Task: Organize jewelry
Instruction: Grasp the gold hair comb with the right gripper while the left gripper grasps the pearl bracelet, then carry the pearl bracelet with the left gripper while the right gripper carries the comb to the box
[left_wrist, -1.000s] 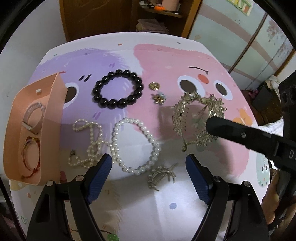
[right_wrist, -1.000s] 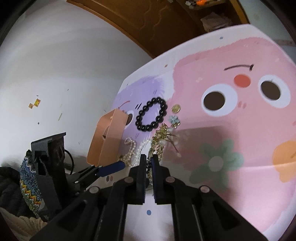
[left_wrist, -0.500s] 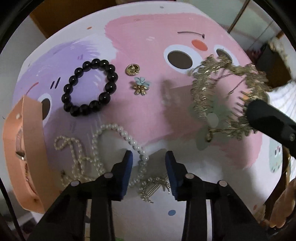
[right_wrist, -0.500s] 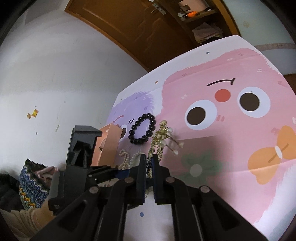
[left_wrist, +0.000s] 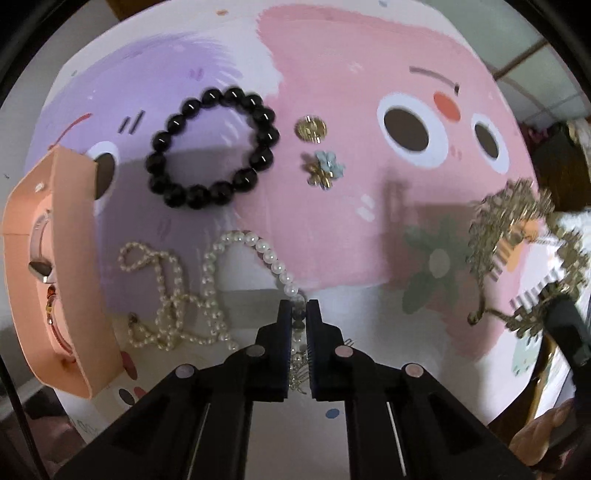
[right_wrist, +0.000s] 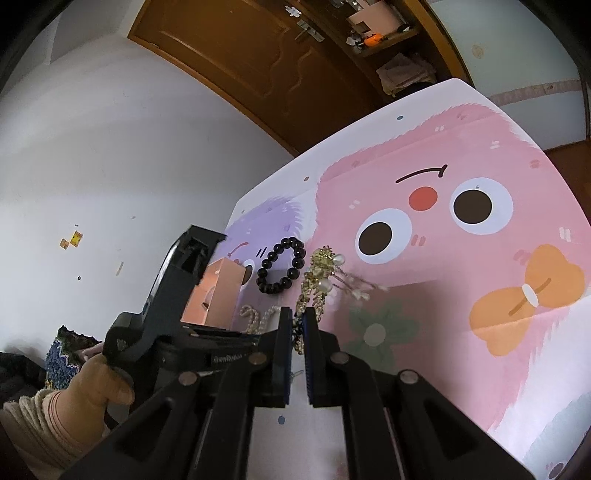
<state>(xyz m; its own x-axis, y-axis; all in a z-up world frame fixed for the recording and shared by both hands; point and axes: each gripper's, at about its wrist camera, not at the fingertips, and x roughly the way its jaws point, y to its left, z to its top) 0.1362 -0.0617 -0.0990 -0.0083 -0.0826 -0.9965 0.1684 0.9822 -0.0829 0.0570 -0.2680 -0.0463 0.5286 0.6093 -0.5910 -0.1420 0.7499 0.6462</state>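
Note:
My left gripper (left_wrist: 298, 306) points straight down at the mat, its jaws closing to a narrow slit on the near side of the white pearl bracelet (left_wrist: 258, 242), with beads pressed between the pads. A small silver comb clip (left_wrist: 300, 373) lies under that gripper, partly hidden. My right gripper (right_wrist: 299, 325) is shut on the gold filigree hair comb (right_wrist: 318, 273) and holds it up off the table; in the left wrist view the comb (left_wrist: 517, 225) hangs at the right edge. The peach jewelry box (left_wrist: 55, 266) stands open at the left with bangles inside.
A black bead bracelet (left_wrist: 212, 147), a gold round charm (left_wrist: 311, 128) and a blue-and-gold flower brooch (left_wrist: 323, 170) lie on the cartoon table mat (left_wrist: 369, 92). A thin pearl strand (left_wrist: 166, 284) lies tangled beside the box. A person's hand (right_wrist: 99, 380) holds the left tool.
My left gripper has gone from wide open to shut on the pearl bracelet and tipped down over it. The right gripper has lifted the gold comb off the mat and carried it to the right.

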